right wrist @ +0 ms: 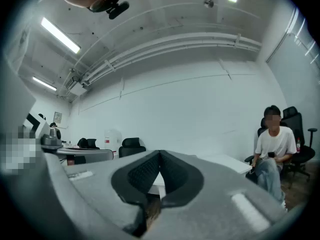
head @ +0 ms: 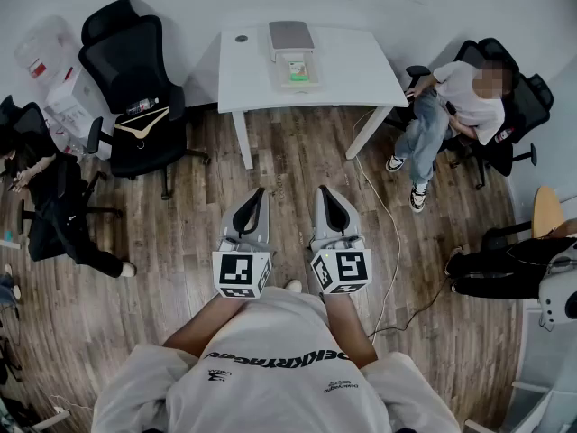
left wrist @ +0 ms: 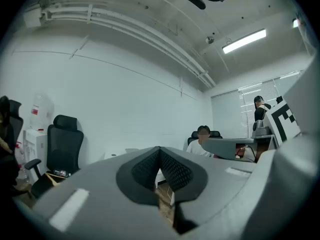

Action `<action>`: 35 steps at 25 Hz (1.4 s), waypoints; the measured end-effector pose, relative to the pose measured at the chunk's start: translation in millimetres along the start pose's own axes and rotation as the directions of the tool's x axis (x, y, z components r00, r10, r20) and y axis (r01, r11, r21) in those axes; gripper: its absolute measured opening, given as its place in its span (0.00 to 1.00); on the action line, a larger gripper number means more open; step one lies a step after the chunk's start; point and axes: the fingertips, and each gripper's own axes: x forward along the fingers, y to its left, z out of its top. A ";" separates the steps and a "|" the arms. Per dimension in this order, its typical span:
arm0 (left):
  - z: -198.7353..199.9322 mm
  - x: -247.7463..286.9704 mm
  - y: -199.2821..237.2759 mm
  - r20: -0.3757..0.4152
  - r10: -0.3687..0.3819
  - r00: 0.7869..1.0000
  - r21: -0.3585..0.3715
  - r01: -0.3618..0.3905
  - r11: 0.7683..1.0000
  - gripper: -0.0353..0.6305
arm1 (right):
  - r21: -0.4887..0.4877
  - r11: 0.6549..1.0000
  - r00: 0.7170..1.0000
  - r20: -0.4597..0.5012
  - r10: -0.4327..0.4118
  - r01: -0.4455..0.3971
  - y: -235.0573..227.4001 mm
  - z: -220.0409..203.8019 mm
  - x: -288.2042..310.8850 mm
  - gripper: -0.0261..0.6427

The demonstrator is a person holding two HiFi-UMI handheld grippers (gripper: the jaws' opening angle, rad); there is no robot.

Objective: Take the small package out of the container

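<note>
Package point(head: 297, 65) sits in container point(head: 281, 78) on table point(head: 353, 72), well off at 12 o'clock, long axis 12–6. L gripper point(head: 259, 193) & R gripper point(head: 325, 193) both clenched, empty, level; R looks marginally nearer.

Container point(head: 314, 81): clear, shallow rectangular box, sits flat approx mid-width of the white counter point(head: 361, 70), a bit nearer far edge than front edge, long side running front-to-back. Inside it the small pkg point(head: 297, 66), greenish-white, lies flat.
</note>
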 end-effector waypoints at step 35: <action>-36.4 21.6 -74.0 -0.033 0.070 0.997 0.038 -0.069 0.997 0.06 | 0.025 0.999 0.999 0.015 0.045 -0.045 -73.8 -8.0 -25.8 0.04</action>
